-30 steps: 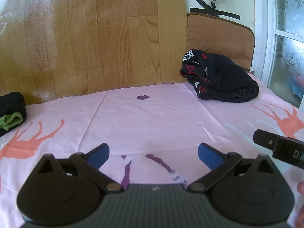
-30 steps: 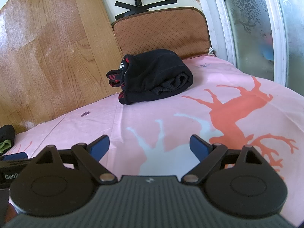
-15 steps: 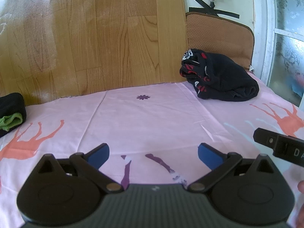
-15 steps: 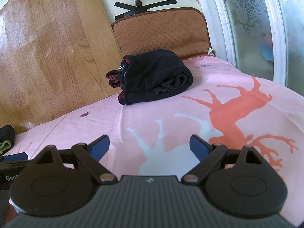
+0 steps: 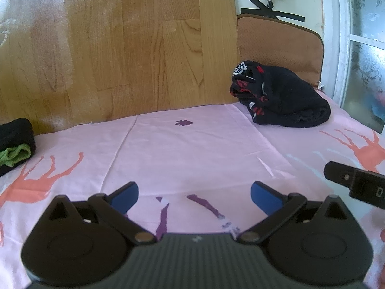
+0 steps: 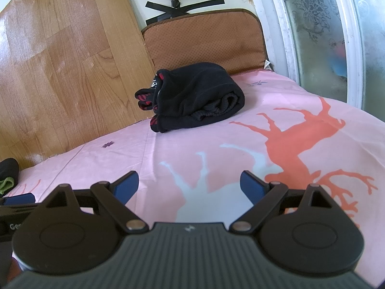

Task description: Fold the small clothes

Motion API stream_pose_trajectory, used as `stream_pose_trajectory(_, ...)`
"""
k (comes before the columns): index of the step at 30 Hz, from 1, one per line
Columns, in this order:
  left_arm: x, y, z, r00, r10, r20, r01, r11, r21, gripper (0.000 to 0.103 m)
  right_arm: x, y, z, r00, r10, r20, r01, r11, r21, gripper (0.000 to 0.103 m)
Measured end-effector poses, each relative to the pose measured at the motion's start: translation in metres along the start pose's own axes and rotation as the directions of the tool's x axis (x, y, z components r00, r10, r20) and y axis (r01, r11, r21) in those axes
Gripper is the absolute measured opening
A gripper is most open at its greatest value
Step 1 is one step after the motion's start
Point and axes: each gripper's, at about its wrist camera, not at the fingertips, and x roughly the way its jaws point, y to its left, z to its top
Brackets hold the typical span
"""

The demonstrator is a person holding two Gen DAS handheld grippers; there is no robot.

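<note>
Both the left claw (image 5: 194, 193) and right claw (image 6: 189, 185) gape empty; edge-cropped black garment (image 5: 14, 142) seemingly folded.

A pink sheet (image 5: 192, 144) with orange deer covers the bed. Behind it stands a wood wall (image 5: 120, 48). A brown cushion (image 6: 204, 38) leans beside that wall, next to a bright frosted window (image 6: 336, 36).

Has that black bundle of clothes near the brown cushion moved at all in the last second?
No. The black bundle lies in the same spot on the pink sheet, just in front of the brown cushion, in both views.
</note>
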Motion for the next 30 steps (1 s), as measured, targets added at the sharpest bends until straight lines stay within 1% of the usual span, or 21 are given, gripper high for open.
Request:
stream_pose_trajectory(3, 0.0004, 0.0008, -0.0004, 1.0, 0.028, 0.006, -0.028, 1.0, 0.002, 0.103, -0.0005, -0.0006, 0.001, 1.0, 0.001, -0.001, -0.001, 1.0, 0.002, 0.093)
stream_pose_trajectory(8, 0.0027, 0.0043, -0.0001, 0.999, 0.032, -0.003, -0.032, 0.999, 0.002, 0.103, -0.0014, -0.0007, 0.0027, 1.0, 0.005, -0.002, -0.005, 1.0, 0.003, 0.093)
stream_pose_trajectory(15, 0.0008, 0.0035, -0.0011, 0.997, 0.072, 0.019, -0.072, 0.997, 0.013, 0.103, -0.0014, -0.0005, 0.002, 1.0, 0.009, 0.003, -0.009, 1.0, 0.008, 0.093)
stream_pose_trajectory(30, 0.0032, 0.0056, -0.0014, 0.998, 0.067, -0.004, -0.067, 0.998, 0.017, 0.103, -0.0029, -0.0025, 0.0014, 1.0, 0.02, 0.018, -0.02, 1.0, 0.019, 0.093)
